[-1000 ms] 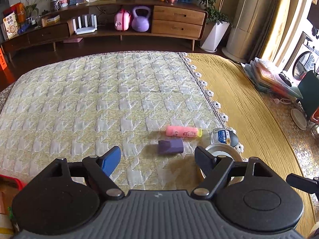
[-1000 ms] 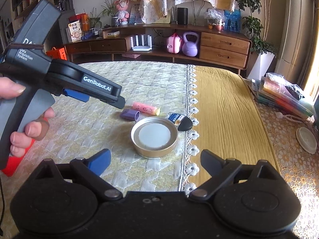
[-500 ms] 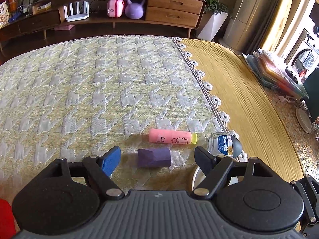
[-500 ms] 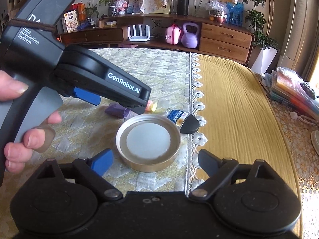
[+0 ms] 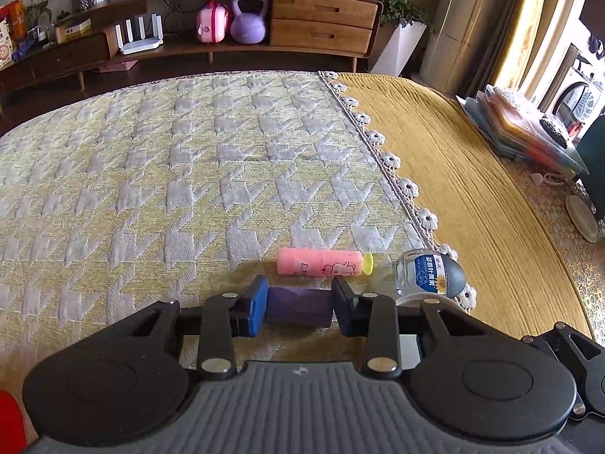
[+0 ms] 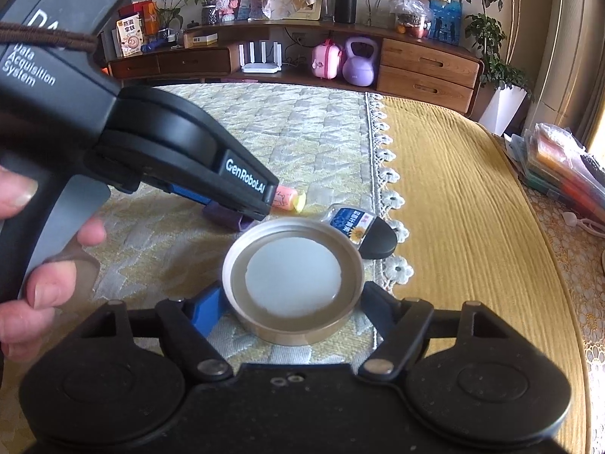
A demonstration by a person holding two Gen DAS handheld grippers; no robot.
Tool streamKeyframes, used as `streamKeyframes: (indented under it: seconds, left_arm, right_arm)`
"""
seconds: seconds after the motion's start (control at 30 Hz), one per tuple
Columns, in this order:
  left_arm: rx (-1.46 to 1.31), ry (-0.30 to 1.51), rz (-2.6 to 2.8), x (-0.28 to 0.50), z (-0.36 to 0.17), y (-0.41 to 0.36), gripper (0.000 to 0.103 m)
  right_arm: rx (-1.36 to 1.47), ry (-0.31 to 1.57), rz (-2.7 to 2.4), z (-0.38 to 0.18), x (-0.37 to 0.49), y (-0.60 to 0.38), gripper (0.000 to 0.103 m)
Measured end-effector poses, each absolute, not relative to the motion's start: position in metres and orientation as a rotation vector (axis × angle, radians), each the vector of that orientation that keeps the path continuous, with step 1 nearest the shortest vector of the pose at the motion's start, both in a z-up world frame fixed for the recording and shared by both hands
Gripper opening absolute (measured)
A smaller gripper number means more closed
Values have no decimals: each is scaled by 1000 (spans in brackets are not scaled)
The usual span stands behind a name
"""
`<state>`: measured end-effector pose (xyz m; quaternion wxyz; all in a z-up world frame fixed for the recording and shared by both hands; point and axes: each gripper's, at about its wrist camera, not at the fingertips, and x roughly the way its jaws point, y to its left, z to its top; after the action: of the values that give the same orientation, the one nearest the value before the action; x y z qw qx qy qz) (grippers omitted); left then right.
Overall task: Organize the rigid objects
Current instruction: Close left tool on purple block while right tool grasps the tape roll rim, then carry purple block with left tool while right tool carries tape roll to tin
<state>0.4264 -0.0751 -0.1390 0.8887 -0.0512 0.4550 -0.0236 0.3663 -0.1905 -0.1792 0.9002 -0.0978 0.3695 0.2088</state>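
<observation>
A purple block (image 5: 298, 308) lies on the quilted cover (image 5: 189, 170). My left gripper (image 5: 298, 291) is closing on it, and both pads touch its ends. The same gripper (image 6: 261, 208), held by a hand (image 6: 22, 196), shows over the block (image 6: 227, 219) in the right wrist view. A round metal lid (image 6: 295, 335) with a white liner sits between the fingers of my right gripper (image 6: 293, 299), which is closing with both fingertips against the rim. Just beyond lie a pink tube (image 5: 319, 263) with a yellow cap and a small clear bottle (image 5: 429, 274) with a black cap.
A lace border separates the quilted cover from a mustard cloth (image 5: 472, 208) on the right. A stack of plastic folders (image 5: 529, 128) and a pale disc (image 5: 582, 219) lie at the far right. A wooden sideboard (image 5: 321, 19) stands along the back wall.
Both grippers came down and forward. The left jaws narrowed from wide open onto the purple block. The right jaws narrowed around the metal lid.
</observation>
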Motion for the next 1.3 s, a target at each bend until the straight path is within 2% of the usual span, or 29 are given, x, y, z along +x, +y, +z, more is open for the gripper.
streamKeyframes:
  seconds: [0.5, 1.3]
  left_arm:
    - [-97, 943, -42, 395, -118, -62, 35]
    - [-131, 892, -60, 247, -20, -7, 35]
  right_arm:
    - [-172, 759, 420, -159, 341, -197, 75]
    - [-159, 713, 475, -74, 224, -180, 75]
